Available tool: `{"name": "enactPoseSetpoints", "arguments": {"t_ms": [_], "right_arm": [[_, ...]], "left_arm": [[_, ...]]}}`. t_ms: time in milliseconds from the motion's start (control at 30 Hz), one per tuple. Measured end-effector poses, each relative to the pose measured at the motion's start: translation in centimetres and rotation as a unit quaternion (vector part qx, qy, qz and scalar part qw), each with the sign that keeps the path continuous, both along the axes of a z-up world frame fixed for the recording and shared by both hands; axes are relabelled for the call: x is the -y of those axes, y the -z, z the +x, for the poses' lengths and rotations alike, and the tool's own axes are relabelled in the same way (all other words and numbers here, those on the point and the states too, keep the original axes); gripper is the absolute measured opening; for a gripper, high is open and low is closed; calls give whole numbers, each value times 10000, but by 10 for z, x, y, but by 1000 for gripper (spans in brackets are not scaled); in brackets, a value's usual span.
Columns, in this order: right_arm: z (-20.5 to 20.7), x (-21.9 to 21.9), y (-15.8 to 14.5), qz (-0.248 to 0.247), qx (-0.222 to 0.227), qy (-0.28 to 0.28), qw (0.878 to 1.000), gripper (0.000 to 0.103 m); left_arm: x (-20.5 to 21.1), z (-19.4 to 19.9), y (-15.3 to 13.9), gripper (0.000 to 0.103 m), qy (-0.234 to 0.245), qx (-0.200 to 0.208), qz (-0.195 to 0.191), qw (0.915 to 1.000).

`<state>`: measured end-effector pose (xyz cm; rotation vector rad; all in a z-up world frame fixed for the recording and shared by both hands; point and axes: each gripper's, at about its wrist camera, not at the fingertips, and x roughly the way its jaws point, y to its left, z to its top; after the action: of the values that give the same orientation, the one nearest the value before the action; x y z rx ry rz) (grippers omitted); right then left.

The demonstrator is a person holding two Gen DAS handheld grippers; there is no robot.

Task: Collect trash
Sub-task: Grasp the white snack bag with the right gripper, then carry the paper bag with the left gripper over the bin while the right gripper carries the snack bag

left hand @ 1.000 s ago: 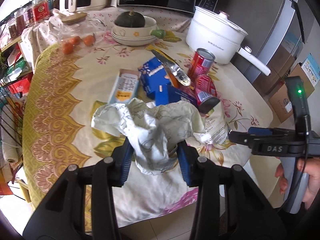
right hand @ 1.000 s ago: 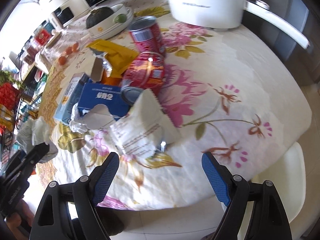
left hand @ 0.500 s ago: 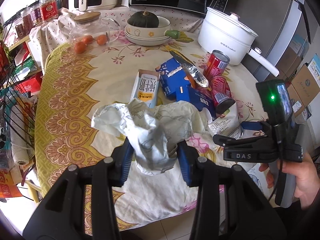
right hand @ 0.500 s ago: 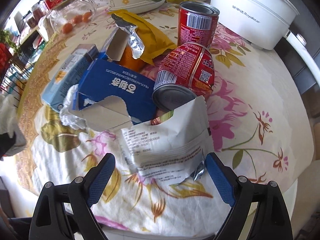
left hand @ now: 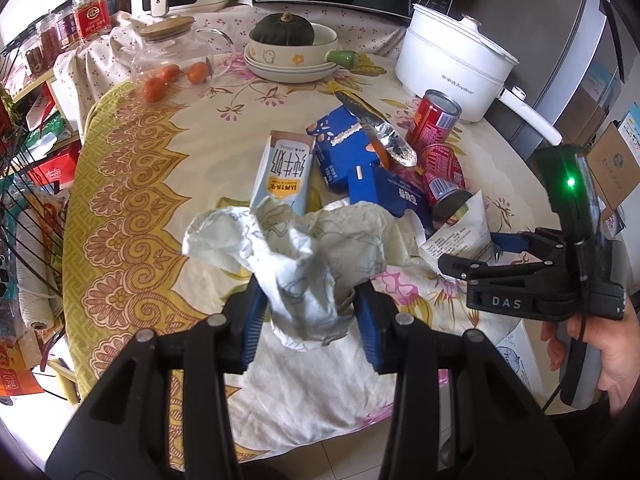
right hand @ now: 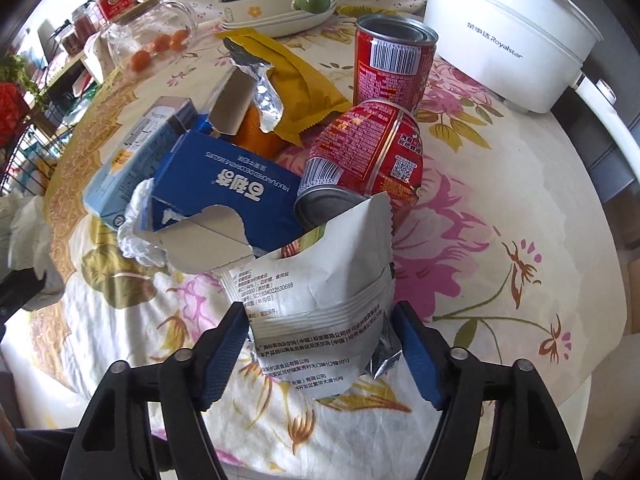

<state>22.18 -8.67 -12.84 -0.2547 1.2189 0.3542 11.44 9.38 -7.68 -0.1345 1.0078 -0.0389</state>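
Floral-clothed bench point(right hand: 500, 208) carries litter. Left claw point(left hand: 308, 312) pinches crumpled paper point(left hand: 296, 248); right claw point(right hand: 320, 356) stands spread around white snack wrapper point(right hand: 320, 300).

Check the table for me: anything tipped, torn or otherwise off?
One red can lies on its side beside the upright can. The blue box is ripped open at its end, and the glass jar lies tipped over.

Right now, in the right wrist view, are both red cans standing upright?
No. One red can stands upright, but the other red can lies on its side with its end facing the white snack bag.
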Motion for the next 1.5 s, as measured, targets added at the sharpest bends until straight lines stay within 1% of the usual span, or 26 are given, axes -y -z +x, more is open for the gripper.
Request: {"name": "enactPoseSetpoints", "arguments": {"t_ms": [133,267,533,867,1233,1500], "right_arm": [[-9,7,-13,58,84,-27,9999,72],[-13,22,-21,167,93,100,9998,72],[-20,68,-36,236,138,398,9988,72],[-28,125,-50,243,237,736,9967,72],[-43,194,-54,201,259,1185,9924,72],[-59,247,-54,203,271,1597,9866,72]], "left_arm": [[9,1,0,44,73,-19,11,10000],[19,3,-1,44,166,-20,24,9999],[51,8,0,44,445,-44,62,9990],[99,18,-1,44,797,-17,33,9968],[164,24,2,44,1277,-29,-14,9918],[211,22,6,44,1669,-47,-31,9860]]}}
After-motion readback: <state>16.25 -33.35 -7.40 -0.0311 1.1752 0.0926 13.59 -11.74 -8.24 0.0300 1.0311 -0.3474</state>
